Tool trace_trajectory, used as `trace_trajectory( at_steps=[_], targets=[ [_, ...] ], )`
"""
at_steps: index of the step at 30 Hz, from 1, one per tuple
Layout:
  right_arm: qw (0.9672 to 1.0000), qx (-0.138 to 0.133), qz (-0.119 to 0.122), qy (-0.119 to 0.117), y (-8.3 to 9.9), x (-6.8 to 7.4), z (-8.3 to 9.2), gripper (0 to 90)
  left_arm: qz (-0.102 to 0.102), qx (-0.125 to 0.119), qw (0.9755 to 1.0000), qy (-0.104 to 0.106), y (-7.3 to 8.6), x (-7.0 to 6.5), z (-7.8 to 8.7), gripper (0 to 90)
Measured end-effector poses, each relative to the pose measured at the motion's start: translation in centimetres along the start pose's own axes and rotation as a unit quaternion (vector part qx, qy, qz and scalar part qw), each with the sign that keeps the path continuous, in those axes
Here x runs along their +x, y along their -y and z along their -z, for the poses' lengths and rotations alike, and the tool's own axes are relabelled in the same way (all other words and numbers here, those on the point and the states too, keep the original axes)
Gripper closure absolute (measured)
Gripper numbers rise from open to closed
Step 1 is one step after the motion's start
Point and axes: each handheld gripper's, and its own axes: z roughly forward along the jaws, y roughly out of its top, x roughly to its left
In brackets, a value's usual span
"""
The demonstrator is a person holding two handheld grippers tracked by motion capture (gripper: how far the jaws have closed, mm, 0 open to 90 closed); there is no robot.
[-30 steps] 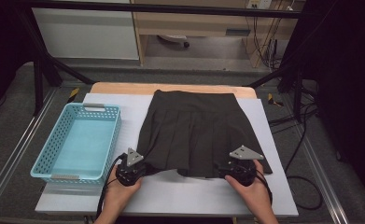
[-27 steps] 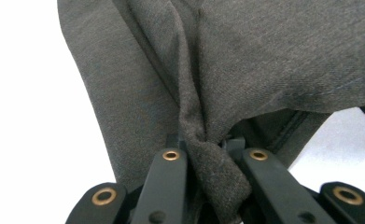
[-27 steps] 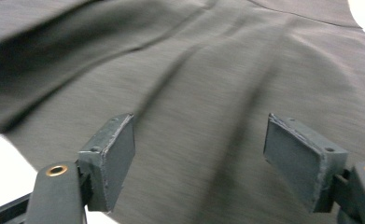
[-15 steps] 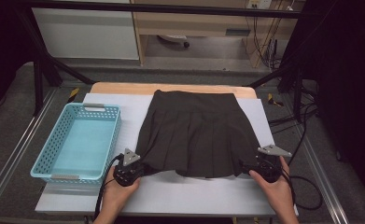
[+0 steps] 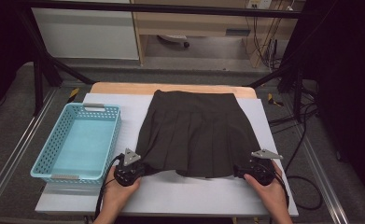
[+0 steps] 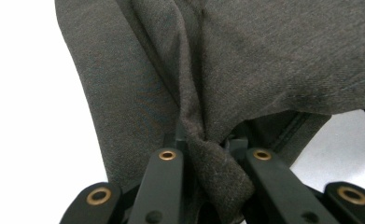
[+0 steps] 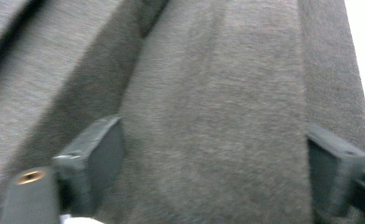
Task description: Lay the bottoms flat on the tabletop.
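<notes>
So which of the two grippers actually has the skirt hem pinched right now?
The left gripper: its jaws are shut on a bunched fold of the skirt. The right gripper stands wide open over flat cloth.

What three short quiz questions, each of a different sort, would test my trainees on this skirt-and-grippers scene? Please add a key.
1. True or false: the left gripper has skirt fabric pinched between its jaws.
2. Multiple choice: the blue basket lies A) on top of the skirt, B) at the skirt's left on the table, C) beyond the waistband.
3. Fill in: in the right gripper view, the right gripper has its jaws standing ____ over the fabric.

Key
1. True: a fold of the hem is bunched between the closed jaws.
2. B.
3. Apart: they have just been closing a little, with cloth lying between them but the pads not pressing it.
</notes>
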Motion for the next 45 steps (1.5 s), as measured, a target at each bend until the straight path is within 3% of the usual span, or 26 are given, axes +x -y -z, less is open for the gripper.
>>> trace_trajectory(
  at_steps=[1,3,7,9,15,34,45],
  targets=[
    [1.0000,-0.001,0.000,0.000,0.0,0.0,0.0,21.9,0.000,0.000,1.0000,0.000,0.0,0.0,0.0,81.0],
    [0.9999,-0.010,0.002,-0.010,0.1,0.1,0.2,37.5,0.000,0.000,1.0000,0.000,0.0,0.0,0.0,80.9],
    [0.9998,-0.018,0.007,0.005,0.2,0.2,0.3,53.4,-0.001,0.000,1.0000,-0.001,0.0,0.0,0.0,81.0],
    [0.9996,-0.021,0.017,0.005,0.1,0.5,0.3,65.7,-0.001,0.000,1.0000,-0.001,0.0,-0.1,-0.1,81.0],
    [0.9993,-0.023,0.028,0.004,0.0,0.6,0.1,82.5,-0.002,-0.001,1.0000,0.000,0.0,-0.1,-0.1,81.1],
    [0.9994,-0.028,0.022,-0.008,-0.2,0.0,0.6,86.5,0.000,-0.002,1.0000,0.004,-0.1,0.1,0.2,81.4],
    [0.9994,-0.031,0.012,-0.004,0.1,-1.2,1.9,86.7,0.002,-0.004,1.0000,0.004,-0.1,0.3,0.8,81.7]
  ],
)
